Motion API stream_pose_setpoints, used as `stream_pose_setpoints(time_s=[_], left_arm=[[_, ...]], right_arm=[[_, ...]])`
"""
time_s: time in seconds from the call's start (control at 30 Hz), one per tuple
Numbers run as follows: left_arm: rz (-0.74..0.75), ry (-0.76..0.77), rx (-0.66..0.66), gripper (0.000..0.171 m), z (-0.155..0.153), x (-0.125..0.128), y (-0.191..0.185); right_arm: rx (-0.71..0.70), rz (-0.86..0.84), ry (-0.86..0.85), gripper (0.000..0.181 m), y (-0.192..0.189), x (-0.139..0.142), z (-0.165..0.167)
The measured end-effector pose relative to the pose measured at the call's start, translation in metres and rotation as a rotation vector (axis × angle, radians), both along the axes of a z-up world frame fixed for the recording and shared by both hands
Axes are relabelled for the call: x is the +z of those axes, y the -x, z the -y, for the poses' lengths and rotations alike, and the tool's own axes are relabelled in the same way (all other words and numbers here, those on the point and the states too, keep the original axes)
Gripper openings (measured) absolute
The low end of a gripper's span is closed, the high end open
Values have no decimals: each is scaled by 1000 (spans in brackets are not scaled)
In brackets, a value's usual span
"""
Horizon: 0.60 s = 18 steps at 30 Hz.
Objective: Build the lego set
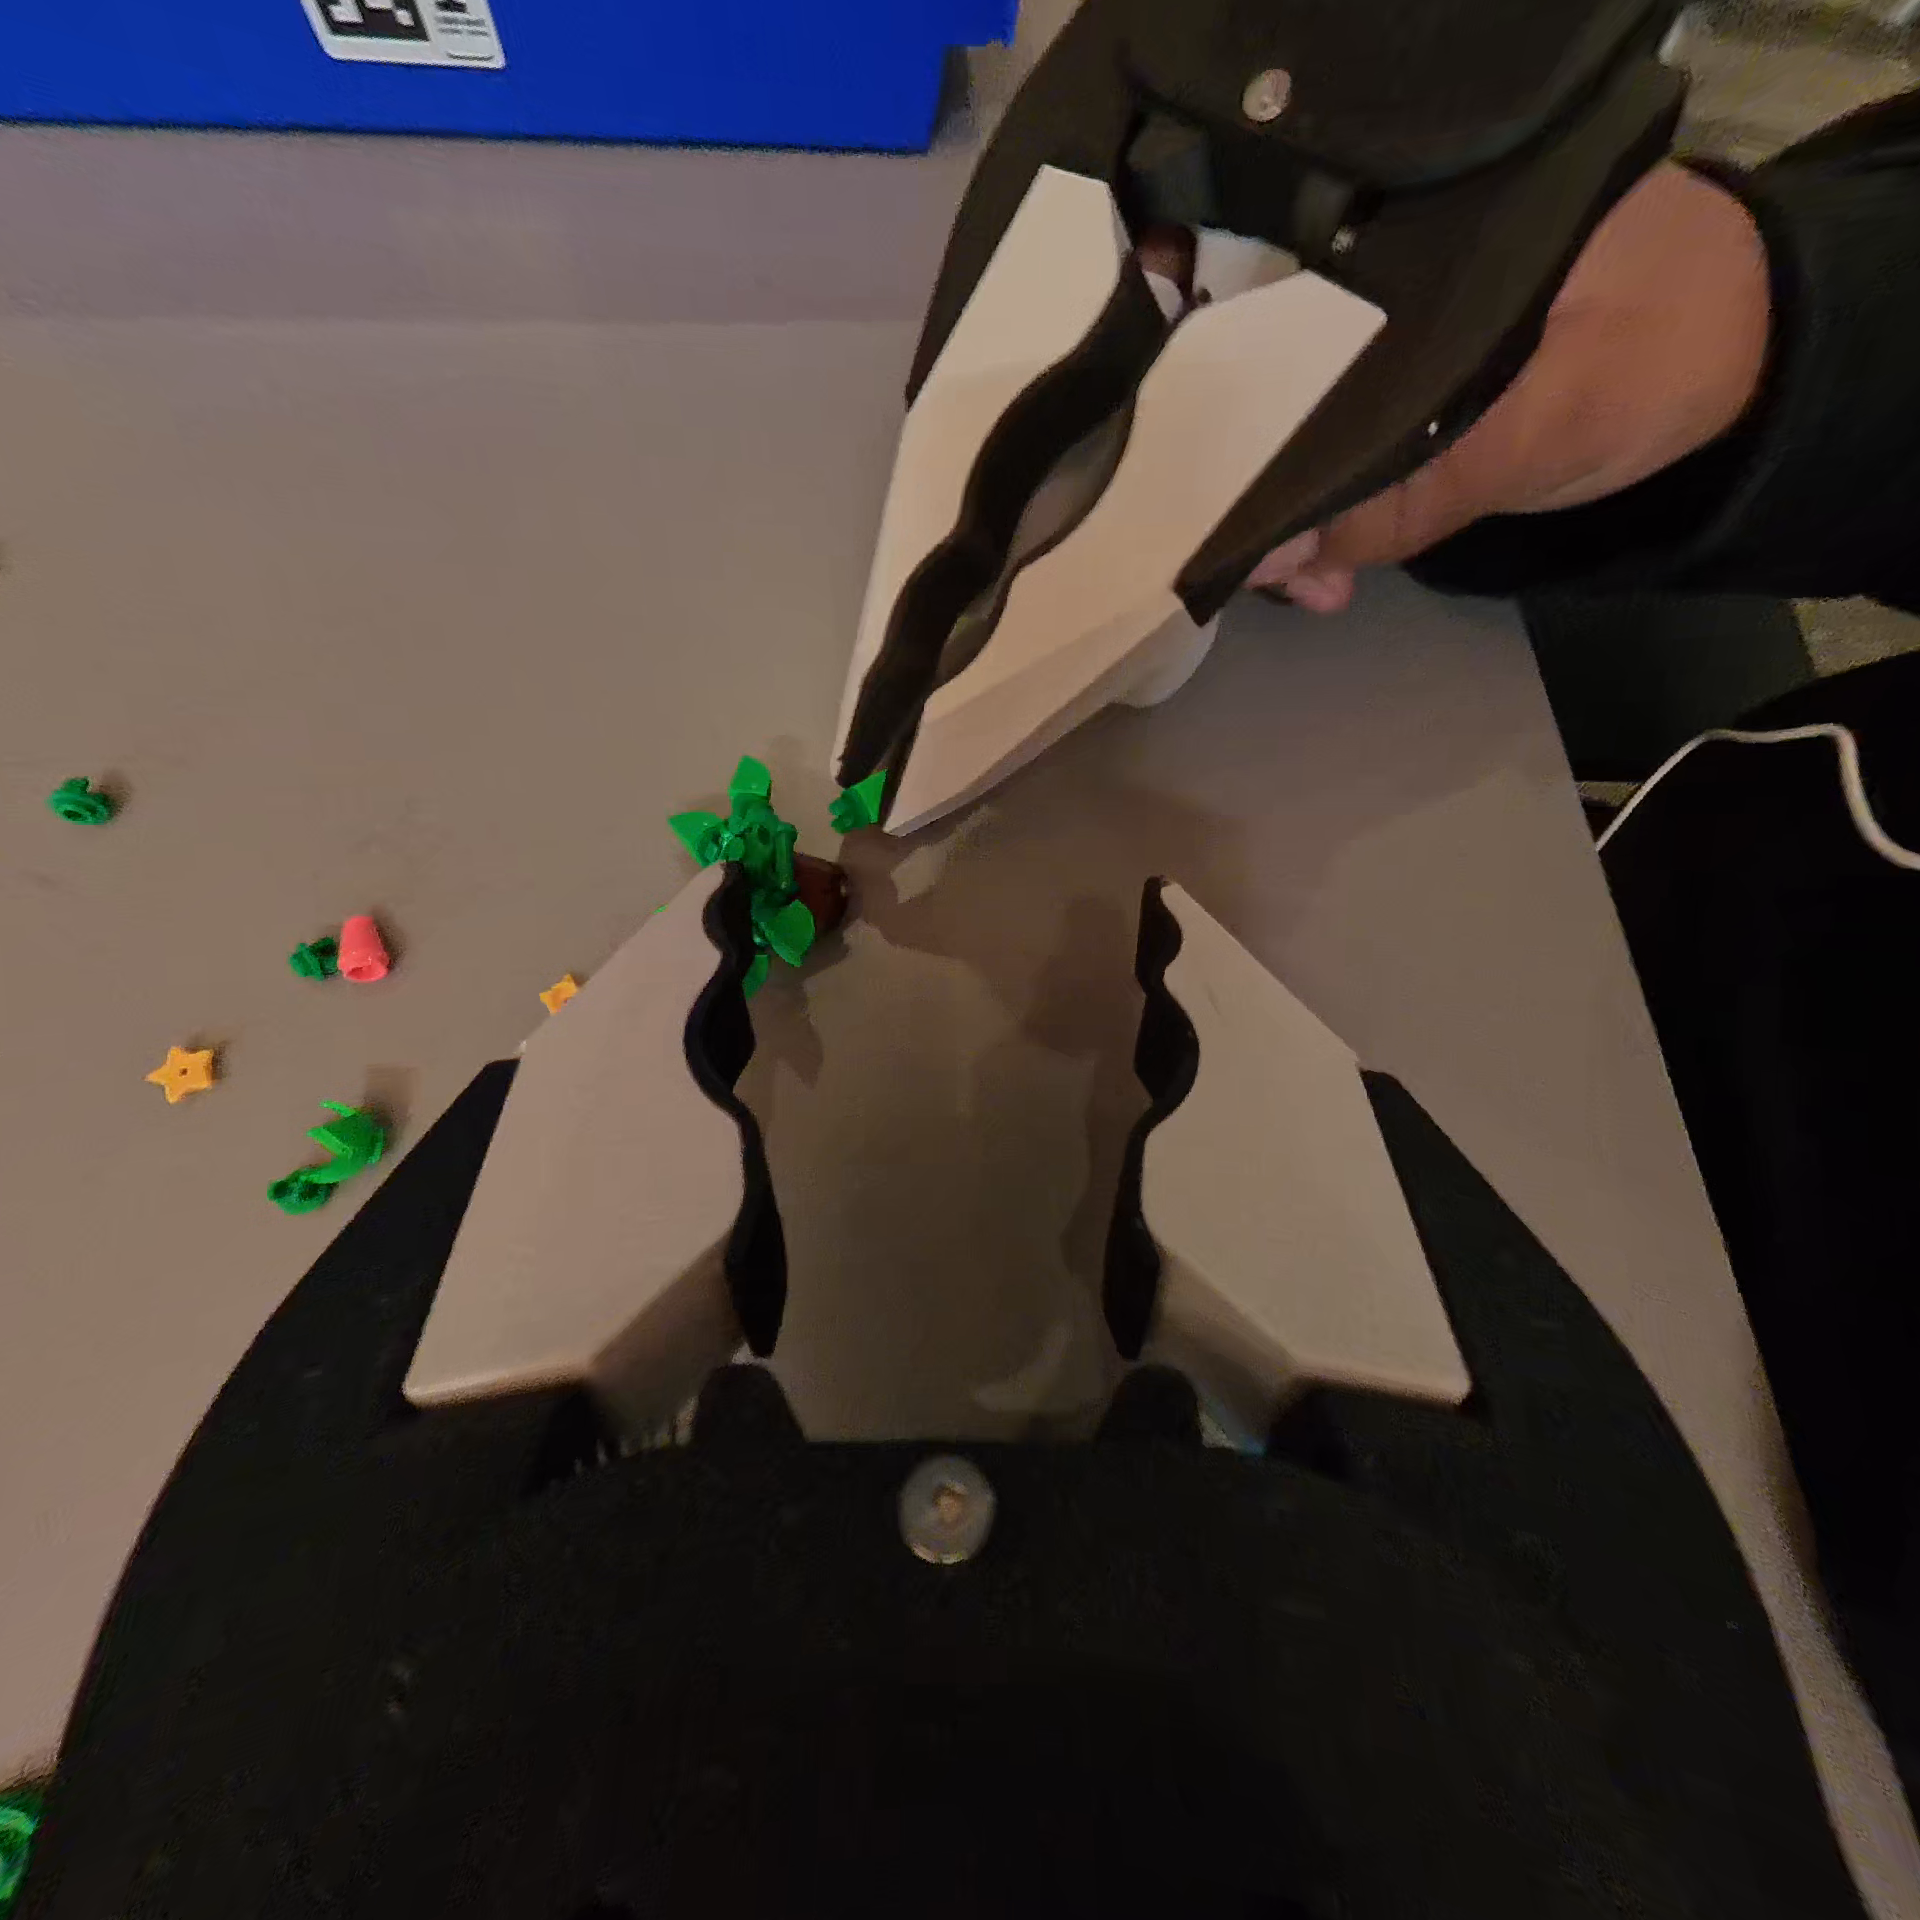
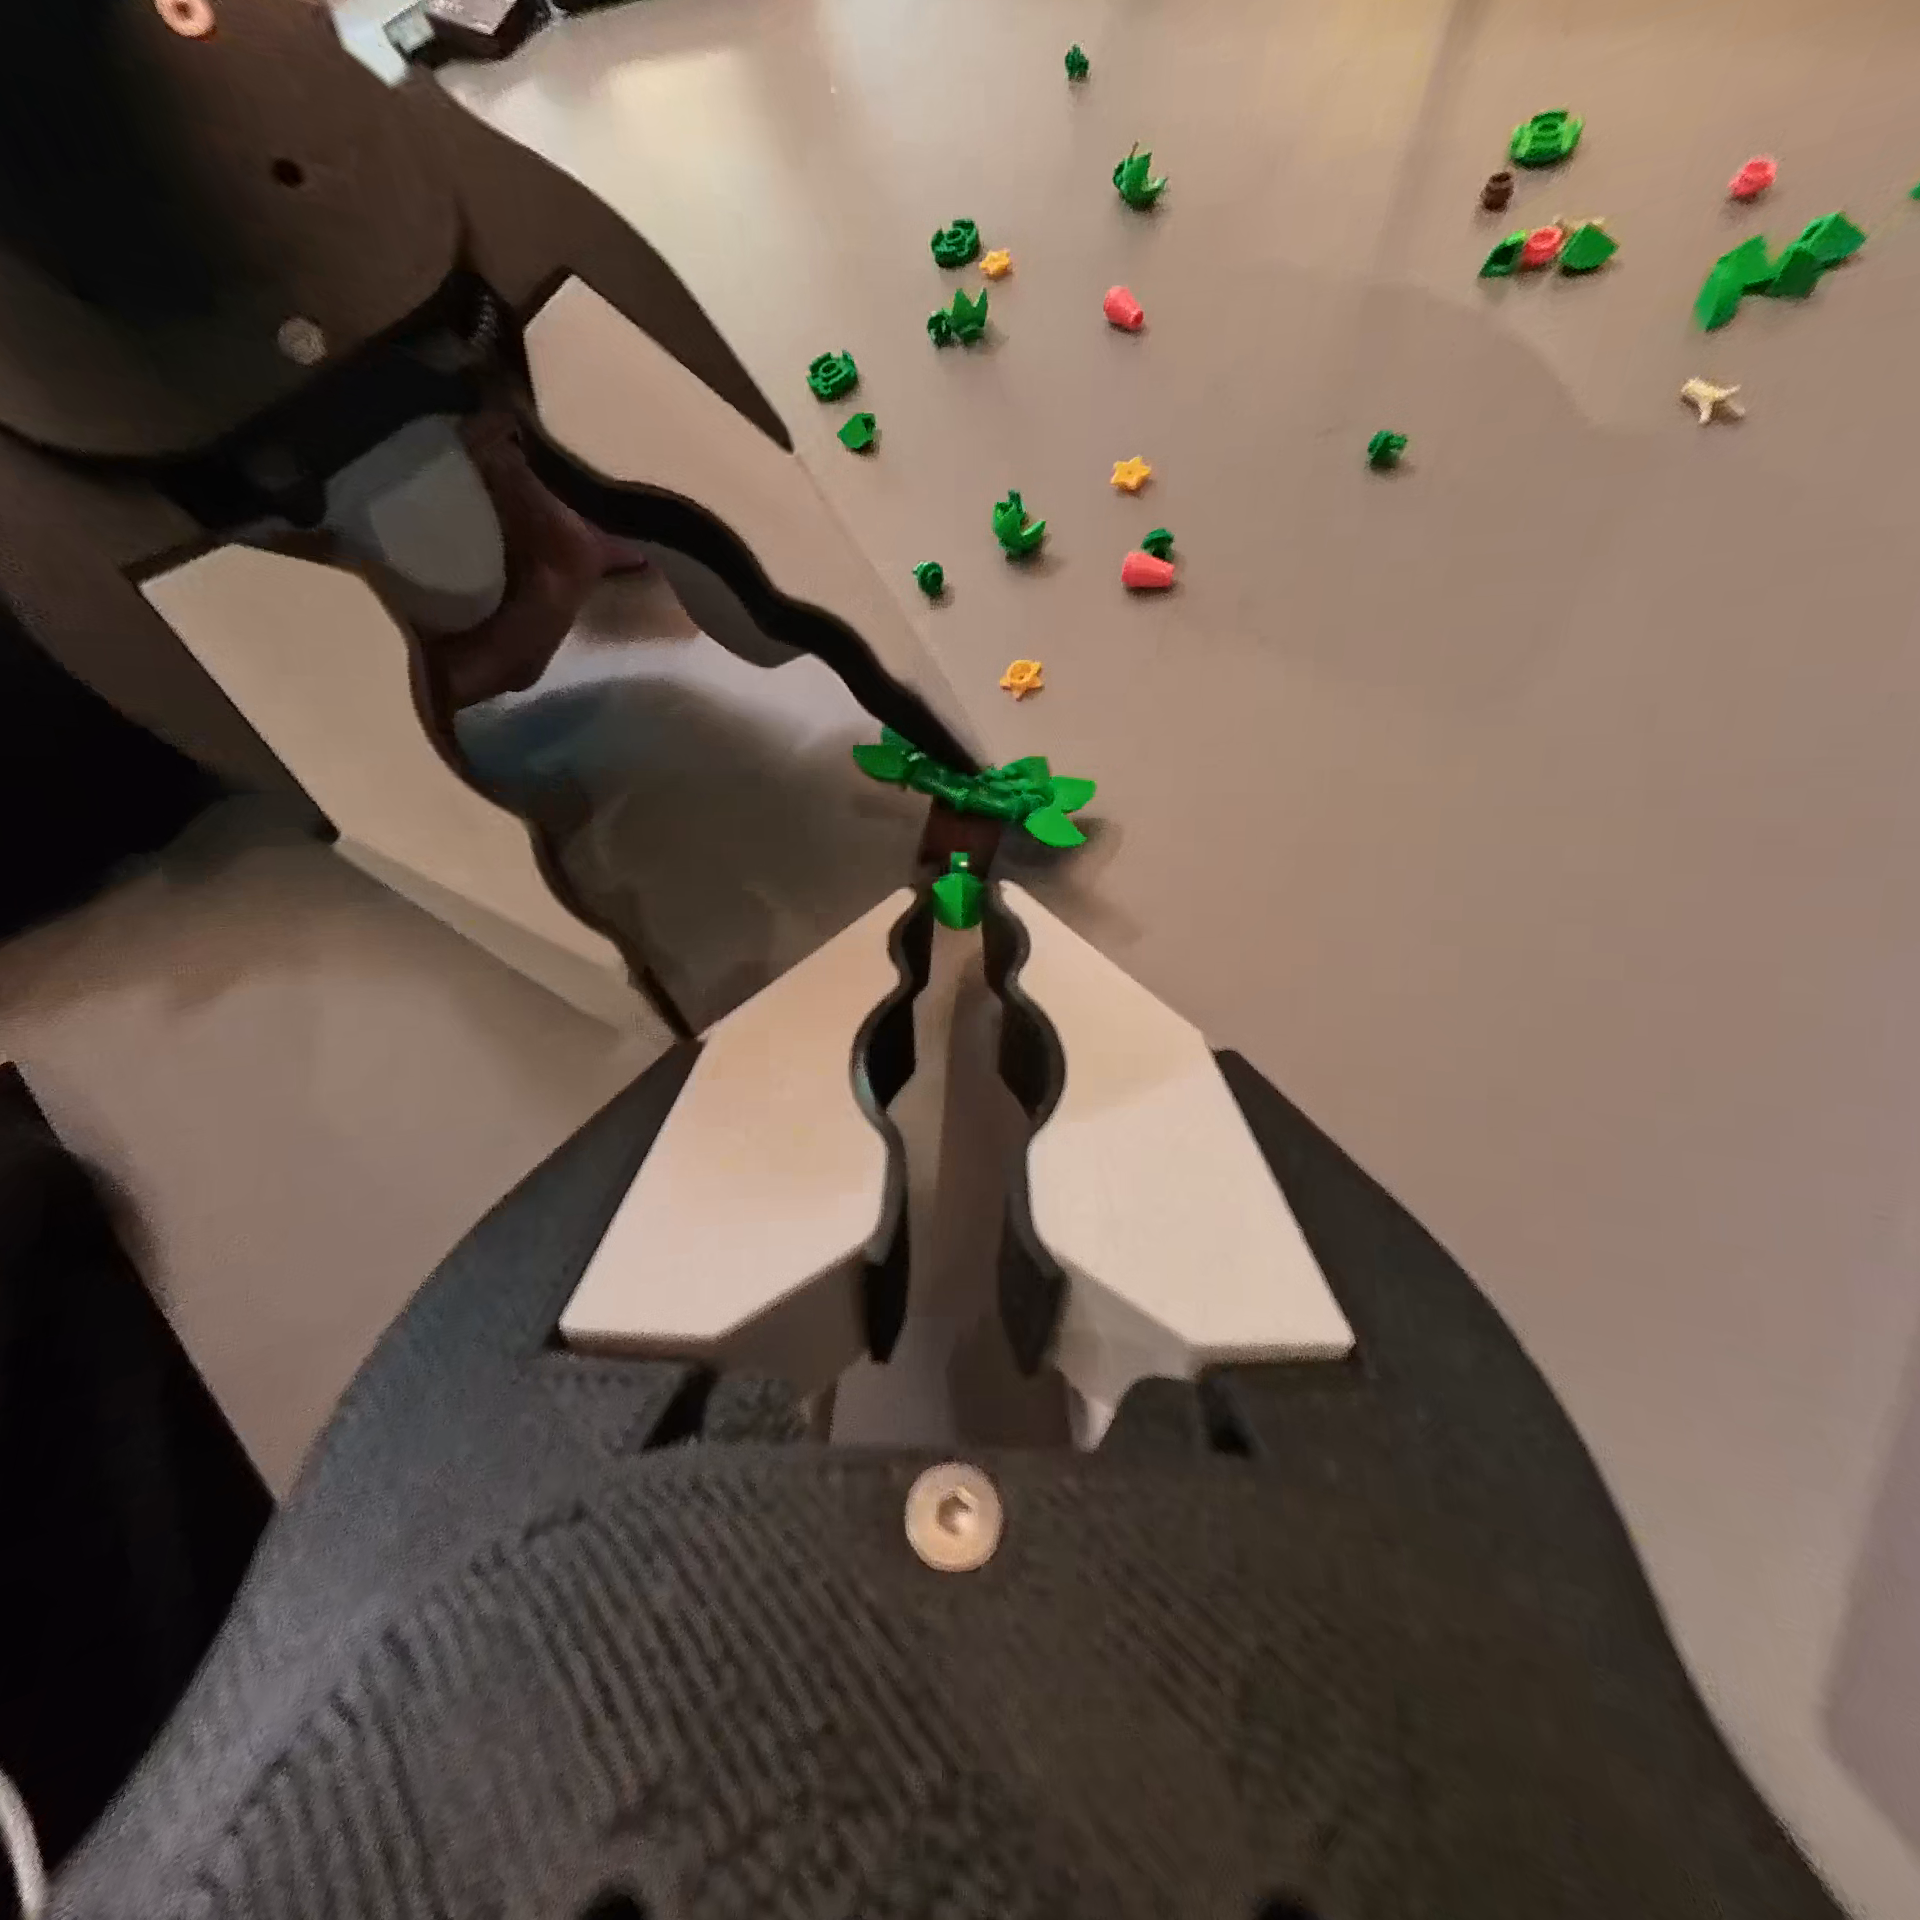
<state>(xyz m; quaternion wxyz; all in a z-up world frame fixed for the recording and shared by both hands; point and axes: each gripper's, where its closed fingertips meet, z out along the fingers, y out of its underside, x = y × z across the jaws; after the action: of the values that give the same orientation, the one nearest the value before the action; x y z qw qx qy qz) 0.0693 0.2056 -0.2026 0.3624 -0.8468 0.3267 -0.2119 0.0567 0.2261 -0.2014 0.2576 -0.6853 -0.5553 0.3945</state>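
Note:
A small plant build [image 1: 764, 862], green leaves on a brown stem, stands on the grey table; it also shows in the right wrist view [image 2: 997, 805]. My left gripper [image 1: 940, 888] is open wide. Its left fingertip [image 1: 727, 904] touches the plant's leaves, and its right finger is well clear. My right gripper [image 2: 956, 902] is shut on a small green leaf piece [image 2: 956, 899] and holds it just beside the plant's stem. The left wrist view shows the right gripper [image 1: 868, 790] coming in from the upper right with the leaf piece [image 1: 857, 805] at its tips.
Loose pieces lie to the left: green round piece [image 1: 81, 800], pink cone [image 1: 364, 948], yellow stars [image 1: 182, 1072], green leaves [image 1: 343, 1143]. Several more are scattered beyond the plant [image 2: 1143, 571]. A blue bin [image 1: 468, 83] stands at the back. The table edge and a white cable [image 1: 1766, 743] are on the right. My left and right fingertips are right by each other.

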Motion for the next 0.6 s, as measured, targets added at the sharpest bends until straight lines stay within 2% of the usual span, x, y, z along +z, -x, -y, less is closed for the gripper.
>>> stream_pose_setpoints(time_s=[0.3, 0.47, 0.6], left_arm=[[-165, -79, -88, 61, 9, -7, -11], [-249, -142, -31, 42, 1, -10, -6], [-225, -142, -7, 35, -2, -9, -5]], right_arm=[[31, 60, 30, 7, -9, -10, 1], [45, 73, 81, 7, -15, -10, 6], [58, 67, 163, 8, -22, 2, 8]])
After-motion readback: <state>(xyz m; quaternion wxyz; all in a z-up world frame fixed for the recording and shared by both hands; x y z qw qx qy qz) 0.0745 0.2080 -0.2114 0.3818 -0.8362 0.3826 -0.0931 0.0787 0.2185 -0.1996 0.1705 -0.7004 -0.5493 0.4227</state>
